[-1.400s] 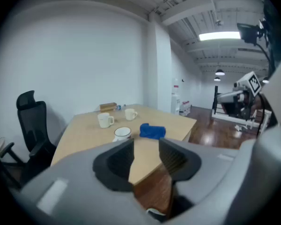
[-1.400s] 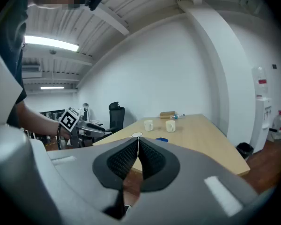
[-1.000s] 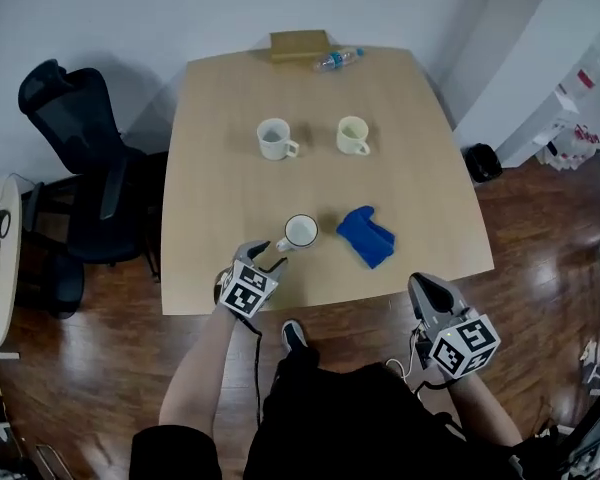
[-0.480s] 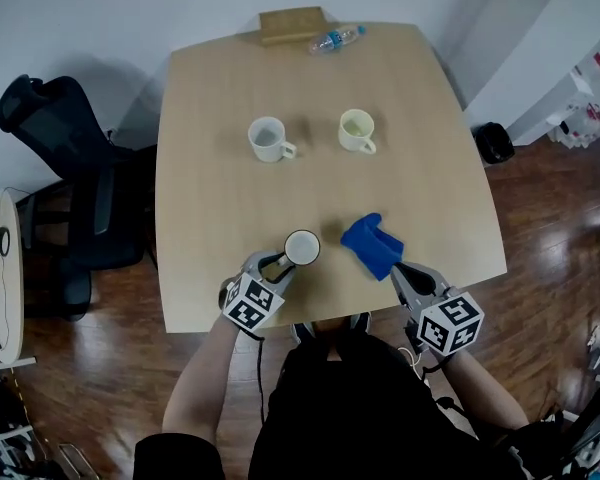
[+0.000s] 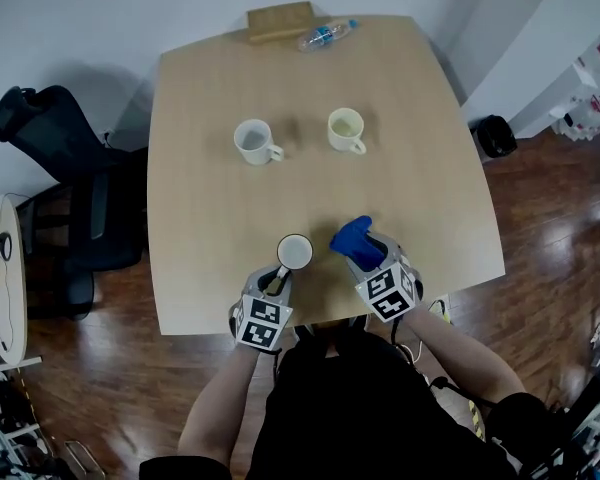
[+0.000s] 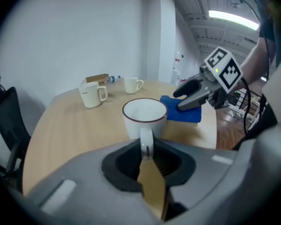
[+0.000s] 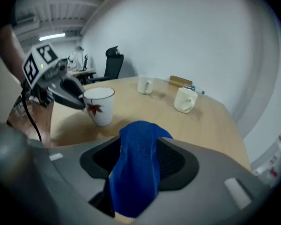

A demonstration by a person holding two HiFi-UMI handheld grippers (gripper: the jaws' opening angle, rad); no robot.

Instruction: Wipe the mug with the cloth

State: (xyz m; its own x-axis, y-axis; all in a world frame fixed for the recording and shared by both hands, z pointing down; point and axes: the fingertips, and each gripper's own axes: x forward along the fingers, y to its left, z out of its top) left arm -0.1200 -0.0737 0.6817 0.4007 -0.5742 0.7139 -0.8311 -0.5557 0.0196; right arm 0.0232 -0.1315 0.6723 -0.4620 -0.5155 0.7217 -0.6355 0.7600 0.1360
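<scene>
While left gripper (image 5: 277,282) clamps its handle, red-rimmed mug (image 5: 295,252) stands upright near front edge of table (image 5: 200,198): white, red leaf on side. Bare tabletop behind it up to plain white mug (image 5: 252,140) and cream mug (image 5: 345,128). Right gripper (image 5: 362,251), off table a second ago, now at blue cloth (image 5: 352,236). Jaws just opened wide, cloth bunched between them.

The mug (image 5: 295,252) looks like glossy ceramic, cloth (image 5: 351,236) is knitted fabric, tabletop (image 5: 205,193) matt pale wood, floor (image 5: 540,218) shiny.
</scene>
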